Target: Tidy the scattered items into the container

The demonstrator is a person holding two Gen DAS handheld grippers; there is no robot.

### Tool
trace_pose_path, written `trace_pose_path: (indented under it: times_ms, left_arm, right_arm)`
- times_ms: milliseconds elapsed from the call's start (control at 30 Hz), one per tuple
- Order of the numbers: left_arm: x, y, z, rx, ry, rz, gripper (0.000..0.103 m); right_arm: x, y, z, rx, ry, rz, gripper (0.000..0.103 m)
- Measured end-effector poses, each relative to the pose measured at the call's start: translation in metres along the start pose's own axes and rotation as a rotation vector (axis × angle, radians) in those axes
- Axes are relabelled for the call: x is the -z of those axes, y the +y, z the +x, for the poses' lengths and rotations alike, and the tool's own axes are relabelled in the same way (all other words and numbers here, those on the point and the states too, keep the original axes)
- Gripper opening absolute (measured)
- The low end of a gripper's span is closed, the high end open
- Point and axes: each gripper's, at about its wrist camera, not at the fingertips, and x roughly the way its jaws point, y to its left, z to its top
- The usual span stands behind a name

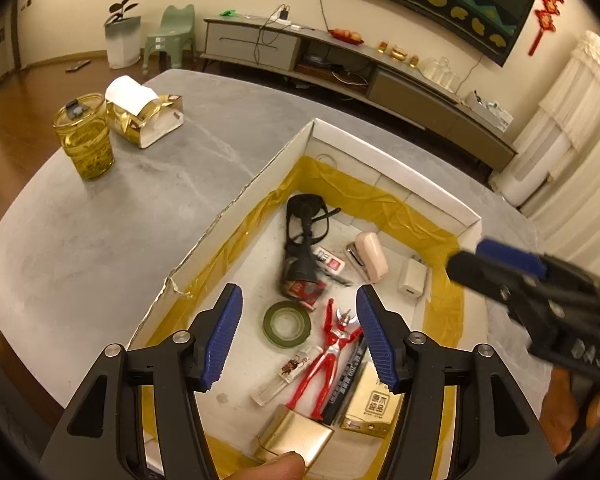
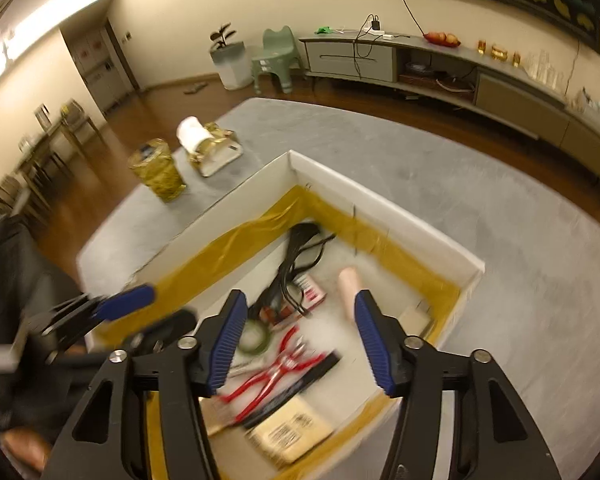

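Note:
A white cardboard box [image 1: 260, 176] lined with yellow tape stands on the grey table. Inside lie a black cable bundle [image 1: 304, 232], a pink stapler [image 1: 370, 254], a white charger plug [image 1: 412, 282], a green tape roll [image 1: 287, 323], a red-and-silver toy figure [image 1: 328, 360], a clear keychain block [image 1: 284, 376] and gold packets [image 1: 296, 436]. My left gripper [image 1: 299, 292] hangs open above the box, nothing between its pads. My right gripper [image 2: 300, 296] is open over the same box [image 2: 380, 200]; its view is blurred. Each gripper shows in the other's view: right gripper [image 1: 466, 256], left gripper [image 2: 156, 312].
A glass jar of yellow liquid [image 1: 86, 136] and a gold tissue holder with a white roll [image 1: 140, 116] stand at the table's far left. Bare grey tabletop [image 1: 100, 240] lies left of the box. A fingertip [image 1: 276, 466] shows at the bottom edge. A TV cabinet stands behind.

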Motion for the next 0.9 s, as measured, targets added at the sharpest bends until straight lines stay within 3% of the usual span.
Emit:
trace_pose_path:
  times_ms: [233, 467, 900]
  left_arm:
    - [0.013, -0.015, -0.010, -0.009, 0.005, 0.057, 0.062]
    - [0.030, -0.026, -0.018, -0.038, 0.010, 0.111, 0.063]
    - [0.046, -0.033, -0.029, -0.084, -0.009, 0.151, 0.067]
  right_arm:
    - [0.018, 0.014, -0.013, -0.009, 0.030, -0.041, 0.060]
    - [0.042, 0.037, -0.030, 0.041, 0.034, -0.167, 0.061]
    - [0.063, 0.039, -0.044, 0.124, 0.040, -0.248, 0.062]
